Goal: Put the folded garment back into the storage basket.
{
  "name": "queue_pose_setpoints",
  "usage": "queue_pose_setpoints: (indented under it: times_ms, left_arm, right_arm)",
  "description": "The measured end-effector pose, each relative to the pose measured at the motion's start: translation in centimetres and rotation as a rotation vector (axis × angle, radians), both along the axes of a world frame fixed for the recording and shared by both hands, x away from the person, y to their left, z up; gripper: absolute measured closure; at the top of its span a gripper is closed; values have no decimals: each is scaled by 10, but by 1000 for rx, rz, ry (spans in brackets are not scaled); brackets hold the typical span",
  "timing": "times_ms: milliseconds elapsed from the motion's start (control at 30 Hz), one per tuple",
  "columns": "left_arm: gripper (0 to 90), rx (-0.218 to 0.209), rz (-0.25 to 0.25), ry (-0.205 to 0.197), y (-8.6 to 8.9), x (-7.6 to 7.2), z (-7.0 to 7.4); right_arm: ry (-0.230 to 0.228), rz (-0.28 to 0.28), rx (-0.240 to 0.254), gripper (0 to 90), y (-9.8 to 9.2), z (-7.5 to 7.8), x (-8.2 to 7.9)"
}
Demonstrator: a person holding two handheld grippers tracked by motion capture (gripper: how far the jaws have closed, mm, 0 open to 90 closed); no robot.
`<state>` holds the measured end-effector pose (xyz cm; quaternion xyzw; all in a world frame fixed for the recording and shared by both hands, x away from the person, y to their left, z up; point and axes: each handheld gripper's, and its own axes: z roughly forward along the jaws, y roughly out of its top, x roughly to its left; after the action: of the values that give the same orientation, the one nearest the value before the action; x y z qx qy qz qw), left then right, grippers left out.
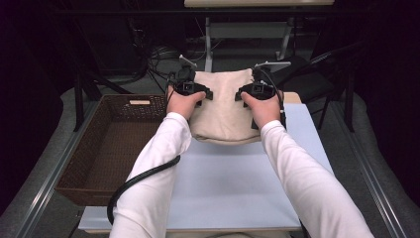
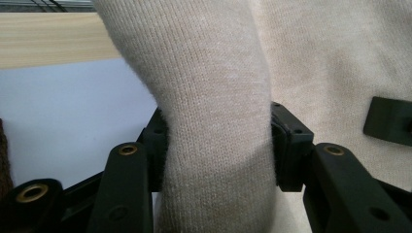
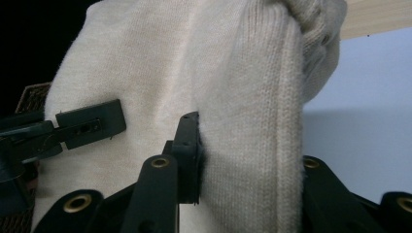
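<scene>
A folded beige knit sweater hangs lifted over the far part of the table, held from both sides. My left gripper is shut on its left edge. In the left gripper view, both black pads pinch a thick roll of the knit. My right gripper is shut on the right edge. In the right gripper view the near pad presses into a thick fold, and the knit hides the other jaw. Each gripper view shows the other gripper's jaw against the fabric.
A brown wicker basket stands along the table's left side, close to my left forearm. A pale blue mat covers the table below the sweater, with a wooden strip beyond it. Cables and table legs lie on the floor behind.
</scene>
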<state>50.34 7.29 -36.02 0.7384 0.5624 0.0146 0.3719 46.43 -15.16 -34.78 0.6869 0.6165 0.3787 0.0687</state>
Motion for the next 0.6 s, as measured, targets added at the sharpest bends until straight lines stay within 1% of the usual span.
queue_pose_setpoints:
  times_ms: [33,100,133,200,400,433,600]
  left_arm:
    - [529,1,-1,2,1,0,0]
    - [530,-1,-3,4,4,0,1]
    - [529,-7,-2,4,5,0,1]
    - [530,-8,-2,4,8,0,1]
    - [529,0,-6,10,17,0,4]
    - [529,7,-8,7,18,0,4]
    - [529,10,-4,7,28,0,8]
  right_arm:
    - [-1,3,-6,673,1,0,0]
    - [-4,1,-1,673,3,1,-1]
    - [-3,3,-8,673,5,2,-1]
    - [-4,-2,1,673,9,3,-2]
    - [-9,1,-1,673,17,5,-3]
    - [-10,3,-1,673,18,5,-3]
    - [-1,11,2,673,28,8,-2]
